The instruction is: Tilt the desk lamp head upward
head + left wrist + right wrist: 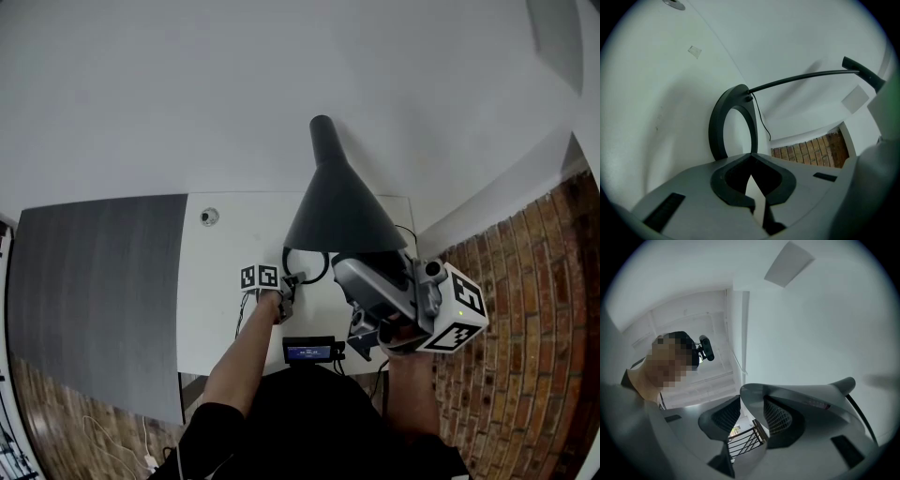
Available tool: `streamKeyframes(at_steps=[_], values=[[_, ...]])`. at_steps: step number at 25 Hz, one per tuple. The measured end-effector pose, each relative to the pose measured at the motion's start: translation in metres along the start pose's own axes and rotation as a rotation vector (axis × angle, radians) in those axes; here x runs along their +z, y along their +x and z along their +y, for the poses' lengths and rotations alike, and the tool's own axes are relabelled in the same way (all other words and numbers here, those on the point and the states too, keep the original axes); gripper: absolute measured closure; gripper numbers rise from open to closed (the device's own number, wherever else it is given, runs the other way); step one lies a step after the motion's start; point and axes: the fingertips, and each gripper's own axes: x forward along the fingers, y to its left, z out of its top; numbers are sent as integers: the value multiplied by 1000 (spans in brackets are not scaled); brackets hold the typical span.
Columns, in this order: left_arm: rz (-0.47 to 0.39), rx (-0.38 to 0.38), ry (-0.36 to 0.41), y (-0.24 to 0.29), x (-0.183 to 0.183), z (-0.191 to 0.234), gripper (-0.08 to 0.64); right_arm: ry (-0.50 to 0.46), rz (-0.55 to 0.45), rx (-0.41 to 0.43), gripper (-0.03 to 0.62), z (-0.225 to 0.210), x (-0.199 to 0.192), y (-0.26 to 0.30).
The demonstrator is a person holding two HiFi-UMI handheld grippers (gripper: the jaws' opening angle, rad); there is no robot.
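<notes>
A black desk lamp stands on the white table (225, 309). Its cone shade (342, 211) hangs over its ring base (306, 266). My left gripper (284, 292) is shut, and its tips (750, 155) meet at the near edge of the ring base (736, 119). The thin lamp arm (801, 77) runs off to the right above it. My right gripper (380, 286) sits under the shade's near right rim and points upward. Its jaws (752, 404) are open, with background showing between the pads. The shade (806, 397) lies along one finger, rim at its tip.
A dark grey panel (94, 291) adjoins the table on the left. A small round fitting (209, 217) sits on the far tabletop. A small black device with a lit screen (309, 352) is at the near edge. Brick floor (525, 366) lies to the right. A white wall is behind.
</notes>
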Motion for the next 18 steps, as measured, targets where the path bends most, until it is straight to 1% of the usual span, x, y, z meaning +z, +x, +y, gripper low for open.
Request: streamKeyframes(at_steps=[18], values=[[7,-5,5,0,-1,0,551,-7,-11,10,436,-2,18,12]])
